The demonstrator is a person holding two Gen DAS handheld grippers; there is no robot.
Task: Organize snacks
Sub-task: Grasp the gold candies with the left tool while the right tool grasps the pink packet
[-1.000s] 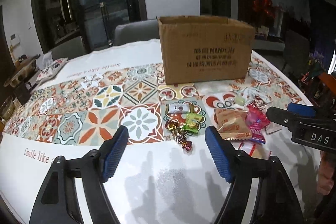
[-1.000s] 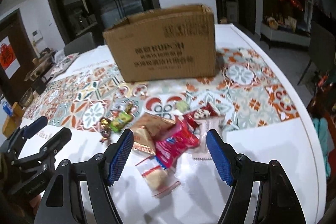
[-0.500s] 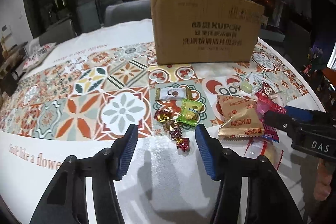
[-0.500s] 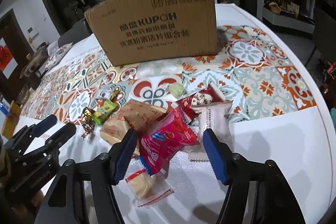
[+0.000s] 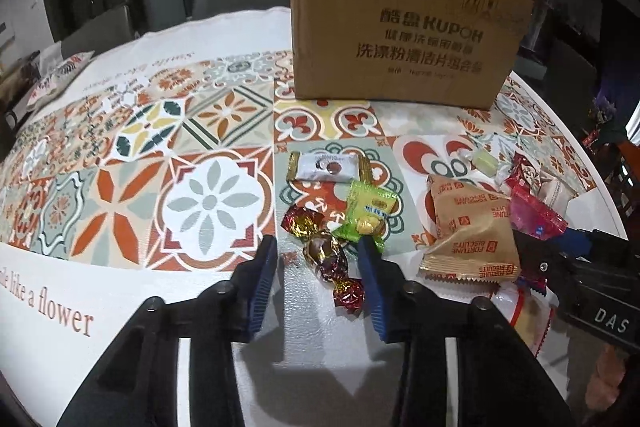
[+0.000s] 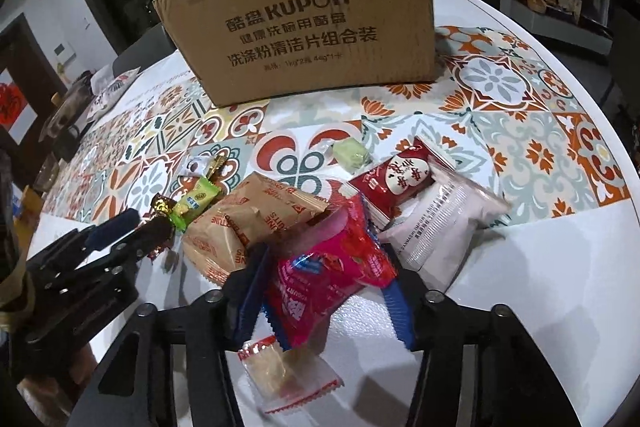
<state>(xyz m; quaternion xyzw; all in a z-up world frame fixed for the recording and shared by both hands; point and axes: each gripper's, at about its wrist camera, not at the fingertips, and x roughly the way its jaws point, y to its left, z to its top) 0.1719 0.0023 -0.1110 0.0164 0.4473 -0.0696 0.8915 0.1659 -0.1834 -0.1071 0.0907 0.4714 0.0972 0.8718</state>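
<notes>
A brown cardboard box [image 5: 404,35] stands at the back of the table; it also shows in the right wrist view [image 6: 304,15]. My left gripper [image 5: 318,259] is open, its pads on either side of a foil-wrapped chocolate [image 5: 326,253]. A green candy pack [image 5: 368,211] touches the right pad. My right gripper [image 6: 324,279] is open around a red-pink snack pack [image 6: 328,267], which lies between the pads. A tan Fortune Biscuits pack [image 6: 244,223] lies to its left, a white pack [image 6: 444,223] to its right.
A clear-wrapped biscuit [image 6: 280,375] lies under the right gripper. A silver chocolate bar [image 5: 328,167], a small pale green sweet [image 6: 352,155] and a red pack [image 6: 396,179] lie on the patterned cloth [image 5: 160,155]. The table's round edge [image 6: 624,227] is at the right.
Both grippers have moved forward and down toward the snacks and narrowed. The left now brackets the foil chocolate, the right brackets the red-pink pack.
</notes>
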